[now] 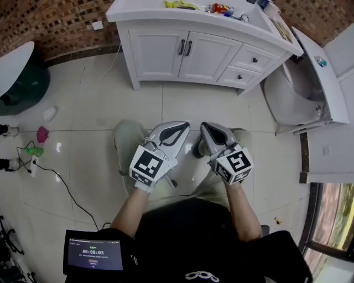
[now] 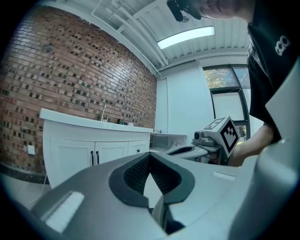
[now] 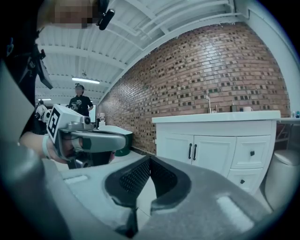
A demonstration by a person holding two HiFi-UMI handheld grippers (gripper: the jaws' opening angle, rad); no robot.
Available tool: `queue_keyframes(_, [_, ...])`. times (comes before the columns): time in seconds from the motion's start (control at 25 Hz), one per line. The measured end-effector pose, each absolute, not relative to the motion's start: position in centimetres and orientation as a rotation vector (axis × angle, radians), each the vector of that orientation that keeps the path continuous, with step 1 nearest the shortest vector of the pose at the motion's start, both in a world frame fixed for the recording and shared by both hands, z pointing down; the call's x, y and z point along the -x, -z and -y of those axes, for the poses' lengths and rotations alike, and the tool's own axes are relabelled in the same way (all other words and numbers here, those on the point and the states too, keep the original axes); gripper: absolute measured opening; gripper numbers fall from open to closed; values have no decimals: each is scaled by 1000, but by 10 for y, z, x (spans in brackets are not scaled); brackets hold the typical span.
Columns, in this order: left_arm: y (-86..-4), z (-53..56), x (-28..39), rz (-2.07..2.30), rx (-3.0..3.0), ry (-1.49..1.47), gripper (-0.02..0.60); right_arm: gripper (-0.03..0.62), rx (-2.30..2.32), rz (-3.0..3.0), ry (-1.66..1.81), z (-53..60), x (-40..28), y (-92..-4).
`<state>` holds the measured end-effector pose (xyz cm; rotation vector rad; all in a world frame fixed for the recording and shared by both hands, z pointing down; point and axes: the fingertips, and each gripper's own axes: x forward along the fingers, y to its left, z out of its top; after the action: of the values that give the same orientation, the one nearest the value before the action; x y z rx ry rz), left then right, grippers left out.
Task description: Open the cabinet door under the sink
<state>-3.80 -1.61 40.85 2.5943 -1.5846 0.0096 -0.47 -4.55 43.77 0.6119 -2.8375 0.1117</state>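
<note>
Held side by side in front of the white two-door vanity cabinet (image 1: 182, 55) and well apart from it, over pale floor tiles (image 1: 99, 110): the left grey plastic gripper (image 1: 178, 130) and the right grey plastic gripper (image 1: 209, 131). Both pressed together at the tips, leaving only the leaf-shaped hollow between the ribbed black pads (image 2: 136, 176). Nothing pinched, nothing touched. Both aimed toward the cabinet front.

Carried on each gripper, nearer the person than the cabinet: one cube of black-and-white square markers (image 1: 148, 166), two cubes in all.

On the cabinet front:
- two panelled doors (image 1: 157, 52), both closed and meeting at the middle
- two black bar handles (image 1: 185, 47), upright and just beside each other at that seam
- to the right of the doors, two stacked drawers (image 1: 251, 58), each with one black knob (image 1: 255, 59)

On the cabinet's top, a few small coloured things (image 1: 215, 8), perhaps bottles or packets, too small to name. Just right of the cabinet, one white toilet (image 1: 293, 94).

Readable in one place only: a small black tablet screen (image 1: 94, 257), far from the cabinet at the person's left elbow, showing 00:00:03 in white digits. Smaller lines below the digits too fine to read. No brand or label legible on the cabinet or on either gripper.
</note>
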Motion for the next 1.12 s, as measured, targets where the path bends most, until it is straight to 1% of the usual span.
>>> queue_keyframes(0.36, [-405, 75, 62, 1558, -2605, 31, 17, -9, -720, 2789, -107, 155, 60, -454])
queue_keyframes(0.72, [-412, 117, 92, 1547, -2580, 22, 17, -9, -757, 2747, -155, 234, 101, -476])
queue_keyframes(0.8, [-417, 122, 101, 1556, -2557, 14, 17, 20, -757, 2734, -175, 248, 108, -483])
queue_keyframes(1.12, [-431, 141, 115, 1526, -2513, -19, 17, 20, -796, 2683, -298, 313, 133, -517])
